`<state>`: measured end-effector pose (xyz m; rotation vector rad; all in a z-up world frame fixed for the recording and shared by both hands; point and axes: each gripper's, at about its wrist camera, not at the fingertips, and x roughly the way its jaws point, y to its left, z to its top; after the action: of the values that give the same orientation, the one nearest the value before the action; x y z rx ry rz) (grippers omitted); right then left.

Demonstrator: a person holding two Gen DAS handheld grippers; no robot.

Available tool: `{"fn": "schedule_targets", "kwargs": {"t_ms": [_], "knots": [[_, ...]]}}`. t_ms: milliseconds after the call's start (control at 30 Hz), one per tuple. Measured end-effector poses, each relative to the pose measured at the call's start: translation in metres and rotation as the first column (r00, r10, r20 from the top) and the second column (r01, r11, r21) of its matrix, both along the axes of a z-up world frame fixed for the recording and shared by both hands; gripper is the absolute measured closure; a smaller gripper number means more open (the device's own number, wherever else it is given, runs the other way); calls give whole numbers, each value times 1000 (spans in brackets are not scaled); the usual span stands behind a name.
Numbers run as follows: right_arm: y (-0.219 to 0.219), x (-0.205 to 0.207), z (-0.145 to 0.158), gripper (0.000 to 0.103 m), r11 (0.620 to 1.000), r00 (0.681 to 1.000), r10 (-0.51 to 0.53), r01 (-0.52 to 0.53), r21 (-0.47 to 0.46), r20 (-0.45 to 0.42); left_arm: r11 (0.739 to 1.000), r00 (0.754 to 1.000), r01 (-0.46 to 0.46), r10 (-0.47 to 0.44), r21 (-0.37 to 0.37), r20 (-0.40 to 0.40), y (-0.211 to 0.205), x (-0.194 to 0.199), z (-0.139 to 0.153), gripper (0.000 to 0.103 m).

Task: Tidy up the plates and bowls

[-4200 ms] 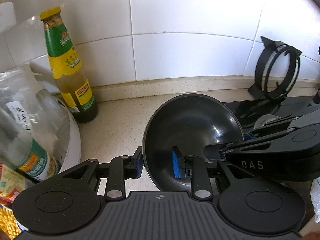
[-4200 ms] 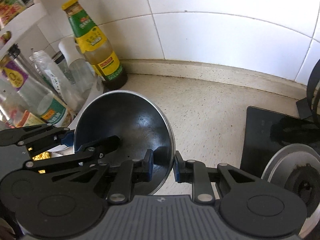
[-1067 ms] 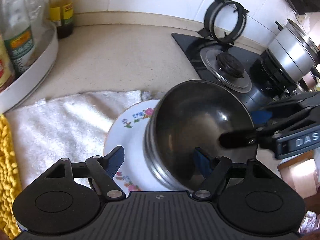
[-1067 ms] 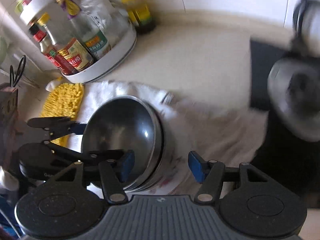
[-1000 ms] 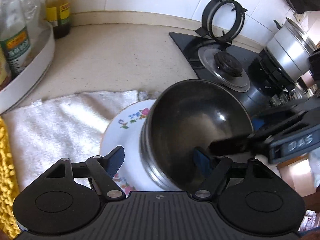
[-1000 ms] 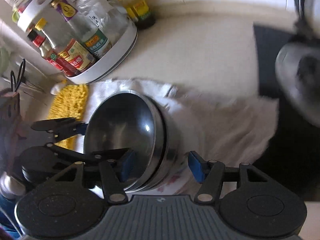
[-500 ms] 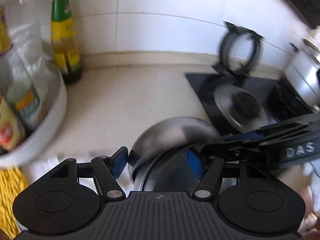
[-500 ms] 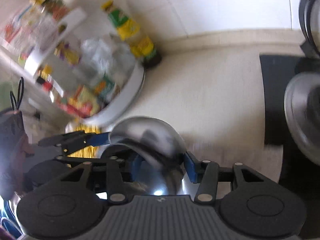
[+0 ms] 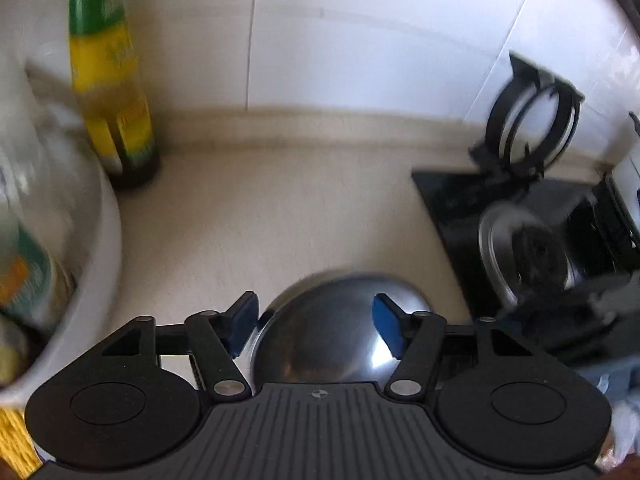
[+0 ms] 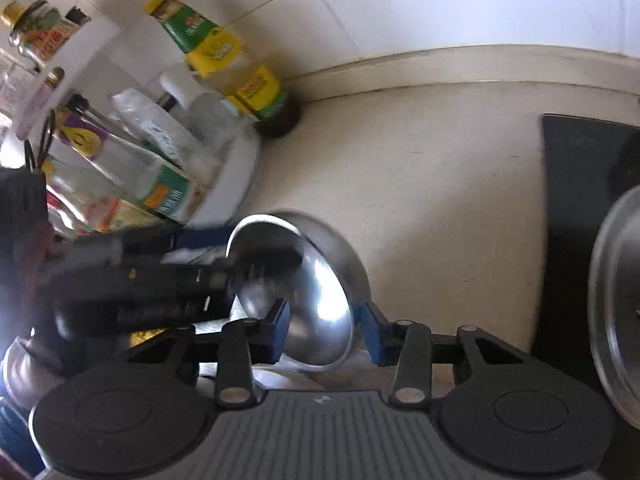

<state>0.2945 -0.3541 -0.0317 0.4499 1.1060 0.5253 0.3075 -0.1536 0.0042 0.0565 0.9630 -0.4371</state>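
Passes the bottle (image 9: 112, 92) and the white rack (image 9: 104, 248) at far left without touching them. Finds the bowl (image 9: 332, 340) no longer flat on the flowered plate and towel as a second ago, but tipped up on its edge, just short of the bare desk (image 9: 280, 220) by the wall, mouth turned to the left. Cannot tell whether it hangs free or rests on its rim. Shows the left tool (image 9: 316, 326) about half spread and opening, with the bowl between its pads; cannot tell whether either pad presses. Shows the right tool (image 10: 324, 332) closing on the bowl's near wall, one pad inside the rim, the other just outside and seemingly not yet pressing. Leaves the hob (image 10: 580, 184) at right well apart. Points, most likely, to the top bowl being taken from the stack for its own spot, with the grip unsettled and a slip possible.
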Motion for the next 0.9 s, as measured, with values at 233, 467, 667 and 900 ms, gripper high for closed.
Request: {"fn": "schedule_targets", "kwargs": {"t_ms": [233,467,667,900], "knots": [[1,36,-17,66,999,1000,13,-12,44,-23,995,998,28,-33,-99,-52,10,31,2,41],[-6,19,-21,62,997,1000,-4,4,-75,-7,991,999,-40,40,-130,-3,38,2,5,37],[1,-49,1,32,990,990,129,-126,62,-47,991,996,-73,66,-115,-62,94,-78,22,16],[29,-81,-19,26,973,968,222,-212,91,-118,982,940,-120,66,-145,-334,98,-116,-36,28]]}}
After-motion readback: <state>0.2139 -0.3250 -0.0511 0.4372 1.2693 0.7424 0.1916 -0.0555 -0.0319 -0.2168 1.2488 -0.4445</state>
